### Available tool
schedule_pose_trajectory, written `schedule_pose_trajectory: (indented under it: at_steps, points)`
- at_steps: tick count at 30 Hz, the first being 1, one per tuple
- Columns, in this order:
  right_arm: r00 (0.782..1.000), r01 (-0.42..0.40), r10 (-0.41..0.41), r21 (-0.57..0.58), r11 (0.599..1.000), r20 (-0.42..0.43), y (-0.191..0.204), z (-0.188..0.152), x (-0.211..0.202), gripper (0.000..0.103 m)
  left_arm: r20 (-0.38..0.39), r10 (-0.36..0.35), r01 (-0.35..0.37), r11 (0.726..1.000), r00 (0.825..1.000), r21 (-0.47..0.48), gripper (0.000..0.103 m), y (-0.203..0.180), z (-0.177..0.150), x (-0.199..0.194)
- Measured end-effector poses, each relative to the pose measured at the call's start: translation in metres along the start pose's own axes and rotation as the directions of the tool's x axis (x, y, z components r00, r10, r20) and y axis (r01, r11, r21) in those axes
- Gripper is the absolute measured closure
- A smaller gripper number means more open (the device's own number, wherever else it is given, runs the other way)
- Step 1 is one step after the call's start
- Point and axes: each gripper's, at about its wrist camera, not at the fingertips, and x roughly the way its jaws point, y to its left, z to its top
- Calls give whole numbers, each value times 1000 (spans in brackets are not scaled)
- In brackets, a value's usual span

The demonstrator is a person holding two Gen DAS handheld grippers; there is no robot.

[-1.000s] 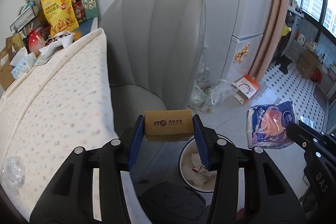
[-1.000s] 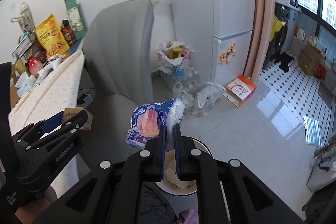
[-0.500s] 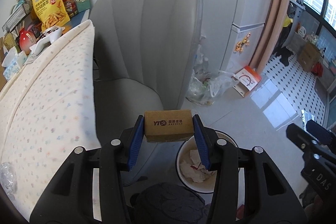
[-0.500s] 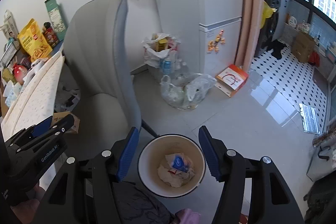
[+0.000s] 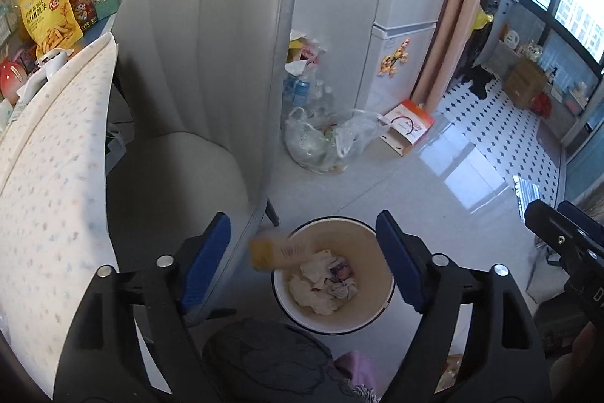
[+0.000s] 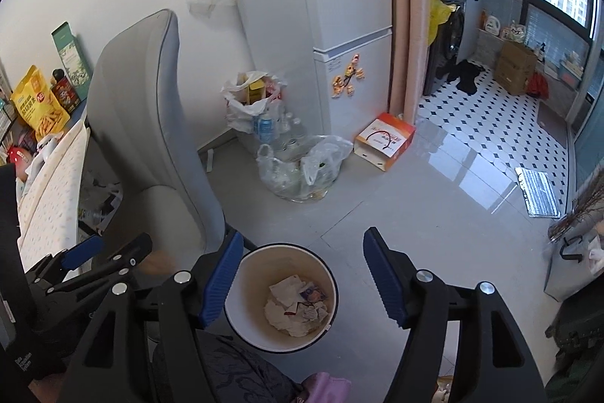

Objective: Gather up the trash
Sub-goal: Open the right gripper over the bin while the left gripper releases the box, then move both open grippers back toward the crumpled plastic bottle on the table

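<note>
Hovering over the bin, both grippers empty. Left to right:

At 9 o'clock of the left wrist view, a table under a white dotted cloth (image 5: 45, 176), snack bags and boxes crowded at its far end. Next, a grey upholstered chair (image 5: 196, 63).

Left gripper (image 5: 302, 263): jaws wide, have just been opening, nothing pressed between the blue pads. The small brown cardboard box (image 5: 268, 252) is a motion-blurred smear below them at the 10 o'clock rim of the round cream waste bin (image 5: 381, 304); it looks mid-fall, and I cannot tell if it will clear the rim.

Right gripper (image 6: 300, 276): jaws wide, also just been opening, nothing between them. A blue-and-pink plastic wrapper (image 6: 313, 293) lies in the bin on crumpled white paper (image 6: 287, 312).

Progress, as a guess: wrapper binned, box dropping. Table clutter at 9–10 o'clock may still hold trash; unclear which items count.

At 1 o'clock of the bin, clear plastic bags of bottles (image 6: 302, 172) and an orange-and-white carton (image 6: 385, 138) on the floor by the white fridge (image 6: 339, 6); maybe separate recycling.

Hidden: bin's near wall behind dark patterned fabric at 6 o'clock, the person's hands mostly out of frame, bin contents under the paper, table edge cut off.
</note>
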Motion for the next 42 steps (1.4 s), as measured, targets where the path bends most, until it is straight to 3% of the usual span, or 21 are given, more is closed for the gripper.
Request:
schedule_pose_trajectory:
  at_steps: [6,11,18,30,35,42]
  points:
    - [999,-17,17,-7,1000,33,4,-2,-13,25,40,24,-22,999,999,-34,10,11,-4,-19]
    - [995,-62,65,-39,997,73,27,-5,-33,17,94,83,-76,994,992,-80,9,41,-11,-52]
    - [983,-140,152,-116,983,102,73,-20,-63,8,153,194,-166,969,969,-181,5,95,-34,-104]
    - [960,-229,261,-253,940,99,160,-48,-106,8,190,302,-223,909,934,-353,6,191,-82,-170]
    - [946,-279,317,-320,905,71,204,-65,-116,8,181,353,-254,874,918,-414,6,226,-106,-190]
    - [916,-364,401,-398,842,10,257,-87,-123,8,150,436,-310,806,887,-505,6,271,-143,-218]
